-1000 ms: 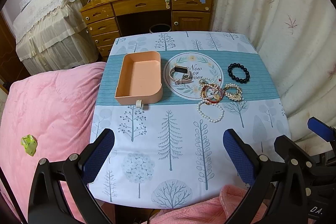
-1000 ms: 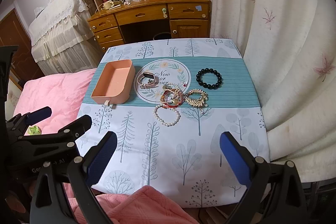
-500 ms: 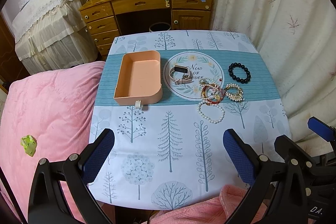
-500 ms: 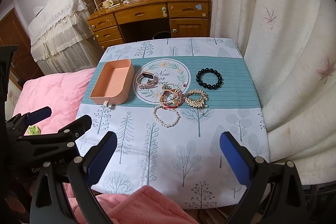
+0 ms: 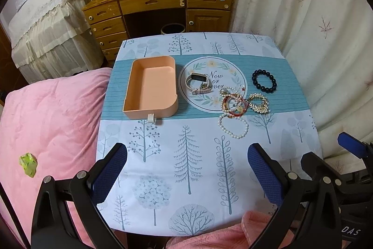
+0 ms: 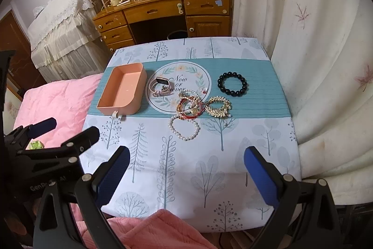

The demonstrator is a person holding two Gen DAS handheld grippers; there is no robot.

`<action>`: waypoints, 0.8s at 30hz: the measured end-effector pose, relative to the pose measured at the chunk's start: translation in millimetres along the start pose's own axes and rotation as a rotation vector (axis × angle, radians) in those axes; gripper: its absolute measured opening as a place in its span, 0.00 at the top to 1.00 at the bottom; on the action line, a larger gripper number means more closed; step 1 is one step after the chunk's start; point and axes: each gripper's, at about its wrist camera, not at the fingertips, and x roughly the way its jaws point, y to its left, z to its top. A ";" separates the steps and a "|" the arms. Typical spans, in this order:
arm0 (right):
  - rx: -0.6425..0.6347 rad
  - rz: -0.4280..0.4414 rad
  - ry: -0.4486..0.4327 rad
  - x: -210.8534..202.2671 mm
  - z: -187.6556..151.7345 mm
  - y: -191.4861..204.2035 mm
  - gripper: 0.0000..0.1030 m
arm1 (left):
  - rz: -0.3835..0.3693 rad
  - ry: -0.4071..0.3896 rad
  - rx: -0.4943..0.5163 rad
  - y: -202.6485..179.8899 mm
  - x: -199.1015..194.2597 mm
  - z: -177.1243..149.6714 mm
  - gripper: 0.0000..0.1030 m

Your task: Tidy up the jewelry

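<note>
An empty peach tray (image 5: 139,106) (image 6: 130,106) sits on the teal band of the small table. Right of it lies a pale watch (image 5: 198,83) (image 6: 160,87) on a round printed mat. Further right are a tangle of red and gold bracelets (image 5: 234,104) (image 6: 190,106), a gold leaf bracelet (image 5: 258,103) (image 6: 219,106), a pearl bracelet (image 5: 233,126) (image 6: 184,128) and a black bead bracelet (image 5: 264,81) (image 6: 233,83). My left gripper (image 5: 187,162) and right gripper (image 6: 186,162) both hover open above the table's near edge, holding nothing.
The table (image 5: 186,167) wears a tree-print cloth. A pink blanket (image 5: 46,120) lies to the left with a green scrap (image 5: 28,163) on it. A wooden desk (image 5: 158,6) stands behind, and a white curtain (image 5: 314,39) hangs on the right.
Both views have drifted very slightly; the jewelry and tray lie where they were and both grippers stay open.
</note>
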 end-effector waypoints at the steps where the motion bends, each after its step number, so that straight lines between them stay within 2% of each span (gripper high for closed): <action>1: 0.000 -0.001 -0.002 2.4 7.1 7.8 0.04 | -0.007 -0.003 0.003 0.6 0.1 0.1 0.01; 7: 0.014 -0.003 -0.051 -1.9 5.0 11.3 0.04 | -0.049 0.068 0.041 4.8 17.6 -1.2 0.01; 10: 0.014 -0.040 -0.061 5.6 4.9 15.2 0.04 | -0.069 0.123 0.061 9.5 31.7 -6.1 0.01; 12: -0.014 -0.080 -0.071 11.6 -0.5 16.1 0.04 | -0.117 0.161 0.069 13.6 41.9 -10.5 0.01; 17: -0.111 -0.150 -0.064 26.7 -12.2 15.0 0.04 | -0.192 0.207 0.134 9.6 61.8 -17.6 0.01; 24: -0.382 -0.240 -0.082 49.9 -21.8 4.7 0.04 | -0.250 0.238 0.213 -18.2 100.6 -14.2 0.01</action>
